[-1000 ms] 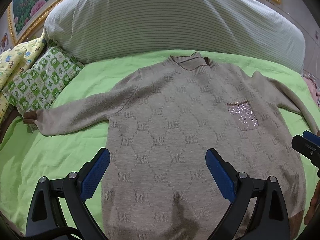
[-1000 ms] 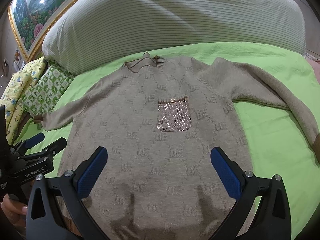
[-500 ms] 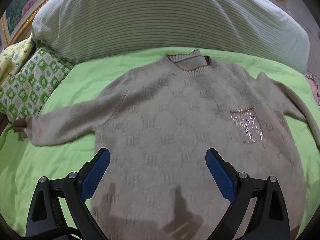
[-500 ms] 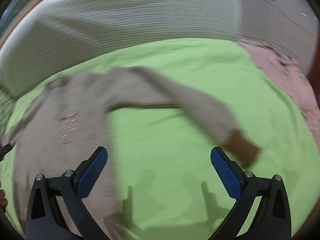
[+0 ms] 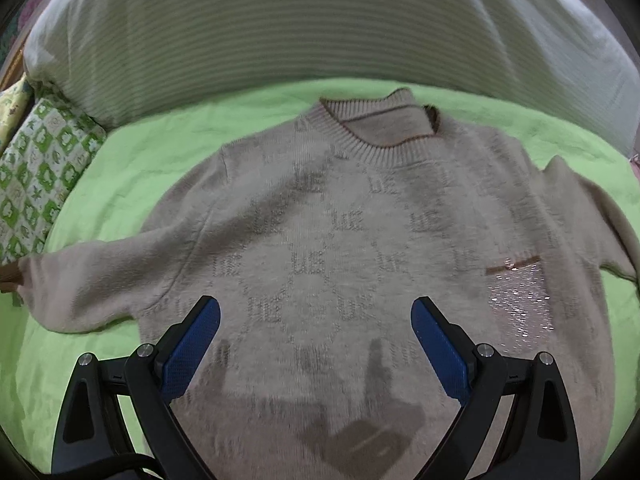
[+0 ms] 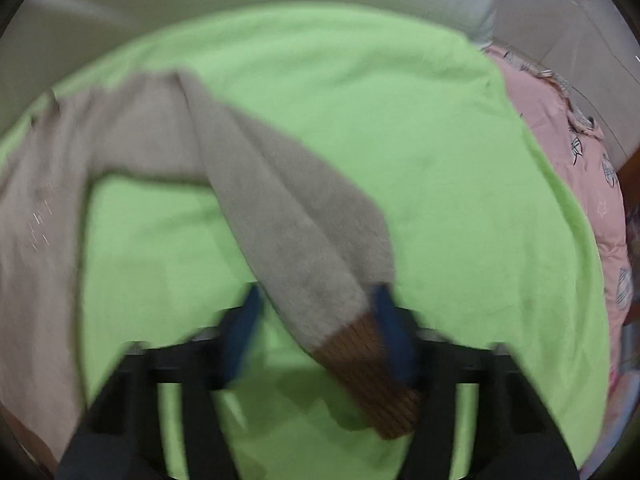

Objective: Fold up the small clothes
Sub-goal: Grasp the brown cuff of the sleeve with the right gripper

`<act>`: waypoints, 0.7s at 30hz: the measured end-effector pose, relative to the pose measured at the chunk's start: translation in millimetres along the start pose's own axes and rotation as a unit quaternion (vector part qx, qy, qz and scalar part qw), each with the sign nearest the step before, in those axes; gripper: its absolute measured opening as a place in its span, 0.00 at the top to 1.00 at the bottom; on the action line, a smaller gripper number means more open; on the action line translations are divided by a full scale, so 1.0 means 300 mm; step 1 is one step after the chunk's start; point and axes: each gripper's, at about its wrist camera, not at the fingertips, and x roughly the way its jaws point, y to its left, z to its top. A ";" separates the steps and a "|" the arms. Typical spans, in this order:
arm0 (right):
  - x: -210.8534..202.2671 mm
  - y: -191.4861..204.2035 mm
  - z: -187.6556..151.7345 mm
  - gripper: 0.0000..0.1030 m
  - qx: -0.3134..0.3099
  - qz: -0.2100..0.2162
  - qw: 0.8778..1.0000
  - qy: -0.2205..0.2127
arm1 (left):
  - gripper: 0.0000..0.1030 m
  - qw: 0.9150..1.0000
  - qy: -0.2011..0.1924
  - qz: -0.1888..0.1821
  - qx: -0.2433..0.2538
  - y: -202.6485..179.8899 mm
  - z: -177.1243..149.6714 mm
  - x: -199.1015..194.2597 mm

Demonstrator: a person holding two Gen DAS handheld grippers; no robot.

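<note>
A beige knit sweater (image 5: pixel 320 240) lies flat, front up, on the green sheet (image 5: pixel 160 152), with its collar (image 5: pixel 384 136) toward the pillow and a sequin pocket (image 5: pixel 520 300) at the right. My left gripper (image 5: pixel 316 344) hangs open over the lower chest, with nothing between its blue pads. In the blurred right wrist view, the sweater's sleeve (image 6: pixel 288 220) runs down between the jaws of my right gripper (image 6: pixel 316 300), which are closing around it just above the brown cuff (image 6: pixel 368 368). A thin gap still shows beside the left pad.
A big striped pillow (image 5: pixel 320 20) lies across the far side. A green checked cushion (image 5: pixel 40 168) sits at the far left. A pink quilt (image 6: pixel 592 200) borders the green sheet (image 6: pixel 400 120) on the right. The sweater's other sleeve (image 5: pixel 80 280) stretches left.
The right gripper swung right from the sweater's body to the sleeve end, and its jaws narrowed around the sleeve. The left gripper moved forward over the chest, still open.
</note>
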 end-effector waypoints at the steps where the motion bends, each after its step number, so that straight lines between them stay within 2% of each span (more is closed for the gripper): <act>1: -0.010 -0.036 0.002 0.88 0.019 0.014 1.000 -0.003 | 0.06 1.000 0.006 0.000 -0.001 0.003 -0.001 0.020; 4: -0.084 -0.151 0.028 0.90 0.102 0.040 0.994 -0.028 | 0.06 1.000 0.019 -0.006 -0.006 0.019 -0.009 0.058; 6: -0.149 -0.243 0.049 0.91 0.210 0.109 0.971 -0.045 | 0.06 1.000 0.023 -0.010 -0.010 0.031 -0.012 0.069; 7: -0.176 -0.258 0.067 0.91 0.249 0.160 0.954 -0.047 | 0.06 1.000 0.024 -0.011 -0.011 0.039 -0.013 0.070; 8: -0.200 -0.235 0.096 0.91 0.249 0.191 0.948 -0.049 | 0.06 1.000 0.020 -0.016 -0.016 0.043 -0.008 0.070; 10: -0.256 -0.119 0.179 0.91 0.215 0.248 0.943 -0.056 | 0.06 0.999 0.022 -0.020 -0.021 0.056 -0.005 0.066; 12: -0.279 0.039 0.261 0.91 0.183 0.318 0.929 -0.056 | 0.06 0.999 0.025 -0.020 -0.024 0.068 -0.006 0.054; 16: -0.288 0.420 0.390 0.91 0.108 0.421 0.899 -0.043 | 0.06 0.999 0.025 -0.028 -0.036 0.097 -0.007 0.014; 19: -0.279 0.708 0.444 0.90 0.058 0.458 0.886 -0.029 | 0.06 0.998 0.021 -0.039 -0.052 0.126 -0.015 -0.019; 20: -0.265 0.795 0.460 0.86 0.045 0.476 0.878 -0.021 | 0.06 0.997 0.021 -0.046 -0.058 0.138 -0.021 -0.029; 21: -0.253 0.854 0.471 0.84 0.036 0.481 0.876 -0.016 | 0.06 0.996 0.019 -0.052 -0.063 0.144 -0.021 -0.030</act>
